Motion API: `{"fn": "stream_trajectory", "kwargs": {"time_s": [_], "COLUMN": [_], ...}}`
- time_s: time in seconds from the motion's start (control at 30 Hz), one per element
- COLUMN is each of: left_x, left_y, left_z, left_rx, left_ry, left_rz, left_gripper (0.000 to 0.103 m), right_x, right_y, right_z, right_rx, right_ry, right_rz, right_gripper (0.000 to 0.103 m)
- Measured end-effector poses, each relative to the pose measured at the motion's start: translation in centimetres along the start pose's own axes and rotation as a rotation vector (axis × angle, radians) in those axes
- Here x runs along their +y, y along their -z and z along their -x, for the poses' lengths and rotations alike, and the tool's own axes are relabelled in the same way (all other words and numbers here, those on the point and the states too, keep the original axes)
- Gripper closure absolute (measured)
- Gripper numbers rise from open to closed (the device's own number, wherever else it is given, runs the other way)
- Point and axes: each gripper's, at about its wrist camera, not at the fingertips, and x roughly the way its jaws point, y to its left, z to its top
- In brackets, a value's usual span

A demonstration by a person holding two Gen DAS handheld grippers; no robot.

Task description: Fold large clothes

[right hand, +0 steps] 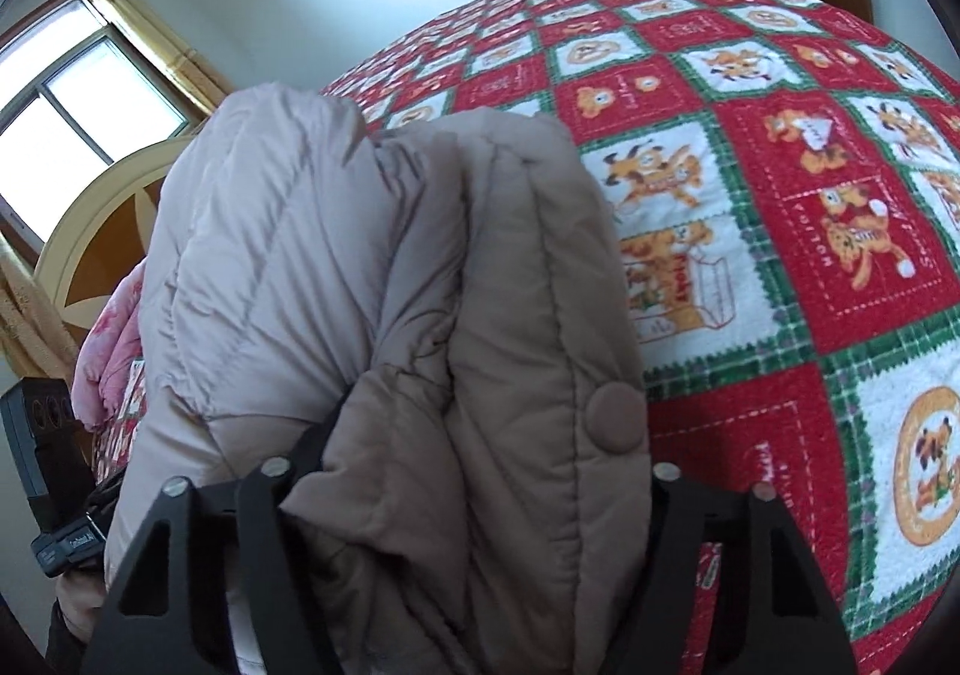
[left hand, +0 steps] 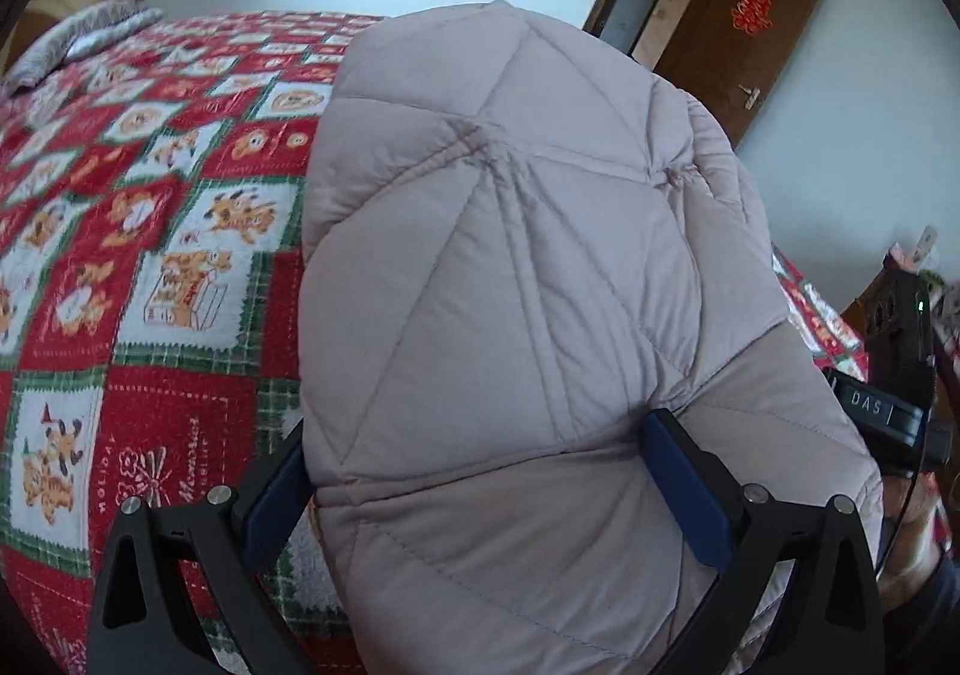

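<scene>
The pale quilted jacket (left hand: 528,267) lies bunched on a red-and-green bedspread (left hand: 150,255) printed "HOLIDAY" and "Memories". The left gripper (left hand: 480,471) clamps a thick fold of it between blue pads (left hand: 684,489). The right gripper (right hand: 468,483), lettered "DAS", pinches the snap-button (right hand: 615,416) edge.

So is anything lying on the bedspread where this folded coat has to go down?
Nothing visible does. The puffy coat sits between both grippers' fingers, and the bedspread beside it is bare; only a grey blanket lies at the far corner.
</scene>
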Motion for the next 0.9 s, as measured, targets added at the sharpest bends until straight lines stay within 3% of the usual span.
{"fn": "stream_trajectory", "kwargs": {"time_s": [0.1, 0.33, 0.43, 0.5, 0.6, 0.9], "left_x": [-1.3, -2.0, -2.6, -3.2, -4.3, -4.2], "left_y": [0.1, 0.2, 0.3, 0.4, 0.3, 0.2], "left_z": [0.5, 0.5, 0.9, 1.5, 2.9, 8.9], "left_rx": [-0.008, -0.007, -0.019, -0.036, -0.077, -0.167], "left_ry": [-0.032, -0.078, -0.082, -0.097, -0.134, -0.184], "left_rz": [-0.037, -0.056, -0.084, -0.118, -0.179, -0.235], "left_gripper": [0.01, 0.013, 0.026, 0.044, 0.062, 0.071], "right_x": [0.7, 2.0, 1.7, 1.6, 2.0, 4.9], "right_y": [0.1, 0.2, 0.3, 0.8, 1.2, 1.6], "right_z": [0.0, -0.2, 0.2, 0.9, 2.0, 4.2], "right_rx": [-0.002, -0.001, -0.014, -0.028, -0.054, -0.084], "right_ry": [0.0, 0.08, 0.061, 0.062, 0.06, -0.016], "right_rz": [0.016, 0.058, 0.06, 0.072, 0.069, 0.088], "right_gripper": [0.051, 0.055, 0.061, 0.068, 0.074, 0.078]}}
